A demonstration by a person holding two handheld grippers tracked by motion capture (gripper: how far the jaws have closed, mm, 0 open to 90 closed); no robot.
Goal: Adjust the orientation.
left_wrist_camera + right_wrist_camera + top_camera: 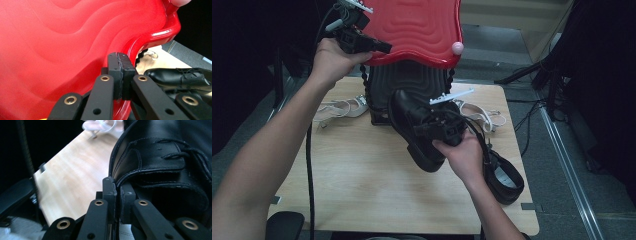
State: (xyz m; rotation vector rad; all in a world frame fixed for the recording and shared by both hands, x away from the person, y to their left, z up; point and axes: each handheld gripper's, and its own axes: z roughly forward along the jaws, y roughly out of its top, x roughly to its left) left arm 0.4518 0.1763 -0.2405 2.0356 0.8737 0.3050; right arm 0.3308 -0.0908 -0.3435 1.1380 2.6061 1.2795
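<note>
Over the wooden desk (362, 180), both tools are clamped tight, one on a red lid, the other on a black shoe.

At the far end, the left tool (384, 48) has its jaws closed on the rim of the wavy red lid (422, 25), which it holds above a dark ribbed bag (404, 82) with black beaded cords running down either side; the left gripper view shows the pads (117, 72) pinching the glossy red edge. Nearer the middle, the right tool (432, 127) has its jaws closed on the collar of a black lace-up shoe (412, 125), held off the desk with the sole tilted toward us. A second black shoe (507, 177) lies by the right edge, and white strappy sandals (339, 107) rest on both sides of the bag.
</note>
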